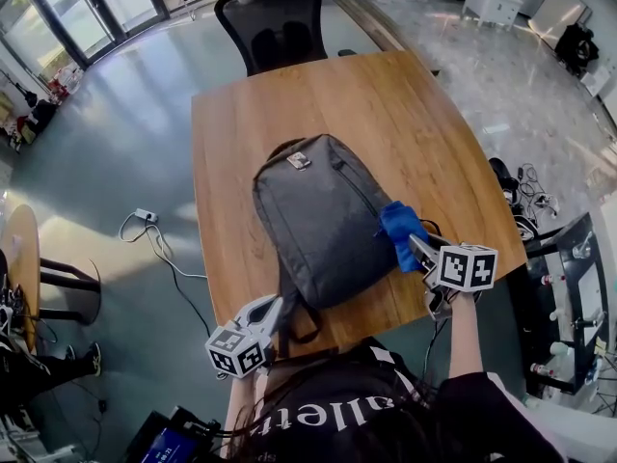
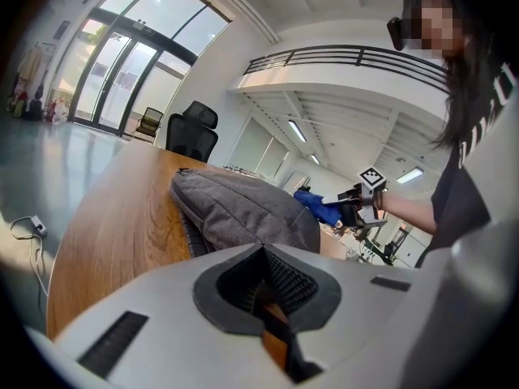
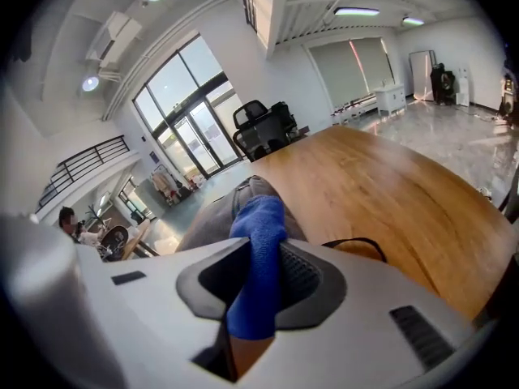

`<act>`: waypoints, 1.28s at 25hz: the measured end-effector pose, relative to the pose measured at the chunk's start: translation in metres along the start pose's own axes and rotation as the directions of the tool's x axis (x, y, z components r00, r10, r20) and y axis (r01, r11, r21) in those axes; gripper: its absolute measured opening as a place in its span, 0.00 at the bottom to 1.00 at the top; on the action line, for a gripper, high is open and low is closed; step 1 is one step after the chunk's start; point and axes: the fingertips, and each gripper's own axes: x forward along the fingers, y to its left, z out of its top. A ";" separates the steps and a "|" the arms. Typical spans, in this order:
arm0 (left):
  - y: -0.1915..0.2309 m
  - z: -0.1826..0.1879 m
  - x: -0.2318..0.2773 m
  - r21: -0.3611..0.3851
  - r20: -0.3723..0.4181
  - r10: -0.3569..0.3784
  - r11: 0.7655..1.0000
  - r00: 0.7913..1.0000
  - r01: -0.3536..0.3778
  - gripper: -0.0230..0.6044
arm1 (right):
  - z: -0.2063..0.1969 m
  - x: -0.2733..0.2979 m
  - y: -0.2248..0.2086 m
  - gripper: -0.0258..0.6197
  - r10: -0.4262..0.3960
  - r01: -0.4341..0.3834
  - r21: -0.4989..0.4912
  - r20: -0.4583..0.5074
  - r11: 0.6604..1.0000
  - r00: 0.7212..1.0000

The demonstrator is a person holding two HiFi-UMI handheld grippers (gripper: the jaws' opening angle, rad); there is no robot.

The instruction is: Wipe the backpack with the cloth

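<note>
A grey backpack (image 1: 323, 220) lies flat on the wooden table (image 1: 405, 114), top handle toward the far side. My right gripper (image 1: 416, 249) is shut on a blue cloth (image 1: 400, 228), which rests against the backpack's right edge. In the right gripper view the cloth (image 3: 258, 241) stands bunched between the jaws, with the backpack (image 3: 215, 217) just beyond. My left gripper (image 1: 265, 312) sits at the backpack's near left corner by its black straps (image 1: 299, 326), shut, with nothing between the jaws. From the left gripper view the backpack (image 2: 243, 209) lies ahead, and the cloth (image 2: 318, 205) shows behind it.
A black office chair (image 1: 275, 22) stands at the table's far end. On the floor to the left lie a power strip and cable (image 1: 145, 217), beside a small round table (image 1: 19, 258). Cables and equipment (image 1: 521, 201) crowd the floor at right.
</note>
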 end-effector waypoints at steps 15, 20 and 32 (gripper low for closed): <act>-0.016 -0.017 0.002 -0.010 -0.014 0.027 1.000 1.000 -0.027 0.04 | 0.006 -0.032 0.066 0.19 0.223 -0.219 -0.065 0.060 0.974 0.973; -0.018 -0.023 -0.003 -0.016 -0.004 0.053 0.998 0.999 -0.053 0.04 | -0.038 -0.021 0.149 0.19 0.396 -0.398 -0.149 -0.041 0.905 0.917; -0.021 -0.032 -0.030 -0.010 0.029 0.108 0.994 0.994 -0.108 0.04 | -0.157 -0.001 0.217 0.19 0.469 -0.570 -0.305 -0.346 0.762 0.812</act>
